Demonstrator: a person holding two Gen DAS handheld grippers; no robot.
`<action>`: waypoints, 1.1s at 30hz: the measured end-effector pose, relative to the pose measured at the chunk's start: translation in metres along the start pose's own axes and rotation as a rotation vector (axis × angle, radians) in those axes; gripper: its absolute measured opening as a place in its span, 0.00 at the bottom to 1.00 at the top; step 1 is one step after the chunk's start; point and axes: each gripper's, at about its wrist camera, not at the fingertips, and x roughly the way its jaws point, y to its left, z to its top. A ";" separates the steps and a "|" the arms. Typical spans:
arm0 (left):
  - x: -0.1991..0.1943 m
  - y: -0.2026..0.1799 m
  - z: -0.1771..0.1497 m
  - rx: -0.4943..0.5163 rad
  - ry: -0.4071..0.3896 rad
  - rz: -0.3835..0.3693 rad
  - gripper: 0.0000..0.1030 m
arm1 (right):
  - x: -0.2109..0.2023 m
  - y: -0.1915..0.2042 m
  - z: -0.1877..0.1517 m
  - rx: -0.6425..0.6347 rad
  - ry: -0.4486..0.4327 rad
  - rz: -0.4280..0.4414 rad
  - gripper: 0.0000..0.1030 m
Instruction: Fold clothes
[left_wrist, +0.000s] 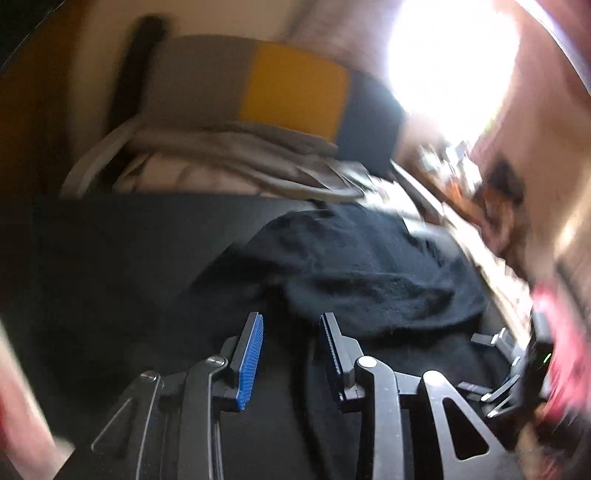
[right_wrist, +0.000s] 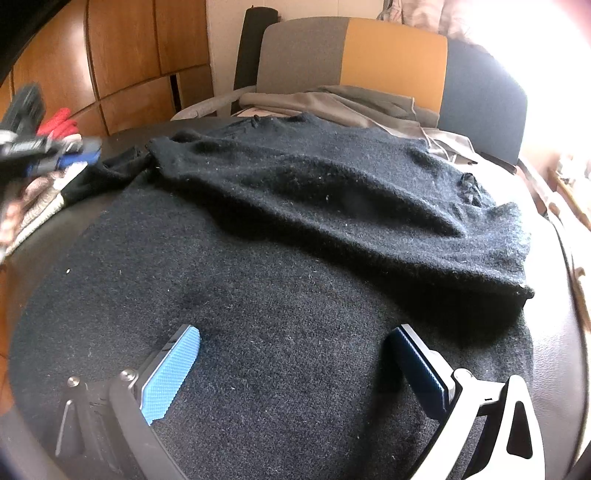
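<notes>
The black sweater (right_wrist: 295, 229) lies on the dark worktop (right_wrist: 561, 354), its far half already doubled over. The right hand-held gripper (right_wrist: 295, 373) hovers over it, jaws wide; the left hand-held gripper (left_wrist: 290, 354) stands part-open, empty. Next probably: pinch an edge for another fold

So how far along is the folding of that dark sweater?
One fold looks done: the far part of the black sweater lies doubled over the near part on the table. Nothing is gripped now: the right claw stands wide open above the knit, and the left claw is partly open with nothing visibly pinched. More folds look likely. The grey clothes behind lie unfolded.
</notes>
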 end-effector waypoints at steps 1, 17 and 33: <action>0.015 -0.004 0.011 0.056 0.043 -0.010 0.34 | 0.000 -0.001 0.000 0.003 0.002 0.003 1.00; 0.121 -0.009 0.032 0.151 0.321 -0.145 0.32 | -0.056 -0.100 0.040 0.171 -0.051 0.072 1.00; 0.075 -0.032 0.029 0.186 0.183 -0.184 0.09 | 0.062 -0.169 0.125 -0.035 0.341 -0.168 0.35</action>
